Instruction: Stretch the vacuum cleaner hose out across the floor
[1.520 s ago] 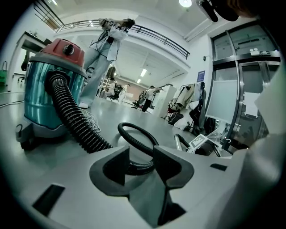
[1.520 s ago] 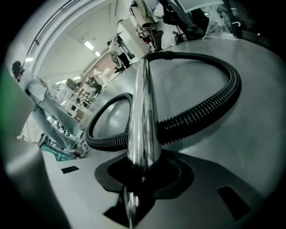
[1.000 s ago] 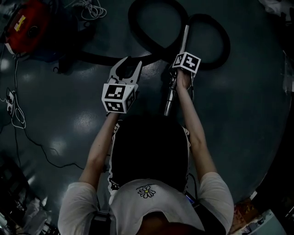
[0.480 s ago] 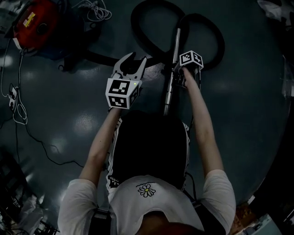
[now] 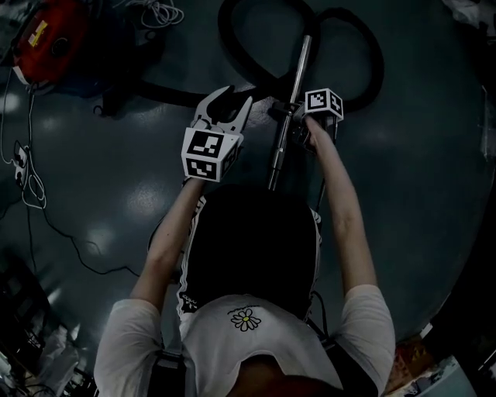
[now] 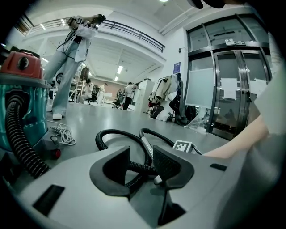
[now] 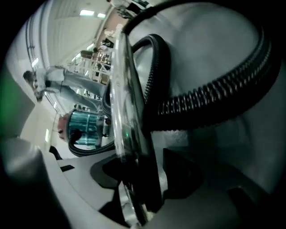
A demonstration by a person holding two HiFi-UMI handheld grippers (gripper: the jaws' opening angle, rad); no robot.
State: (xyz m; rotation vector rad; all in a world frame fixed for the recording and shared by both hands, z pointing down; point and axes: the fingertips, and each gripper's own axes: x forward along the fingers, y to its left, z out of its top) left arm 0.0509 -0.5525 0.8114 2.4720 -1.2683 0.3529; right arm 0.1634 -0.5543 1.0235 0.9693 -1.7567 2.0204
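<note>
The black ribbed hose (image 5: 225, 43) lies in two loops on the dark floor ahead of me, joined to a metal wand (image 5: 298, 70) that runs toward me. My right gripper (image 5: 291, 124) sits over the wand's handle end. Its jaws are opening. The wand (image 7: 125, 112) stands between them, and the right pad is off it. The hose (image 7: 214, 94) curves past behind. My left gripper (image 5: 231, 99) hovers open and empty just left of the wand, and the hose (image 6: 111, 134) shows beyond its jaws.
The red-topped vacuum cleaner (image 5: 50, 39) stands at the far left, its teal body (image 6: 22, 112) close by my left gripper. A white cable coil (image 5: 159, 12) and a loose cord (image 5: 27, 186) lie on the floor. A person (image 6: 71, 67) stands beyond.
My left gripper has moved forward toward the hose. The wand's near end has swung a little to the left, and my right gripper has followed it.
</note>
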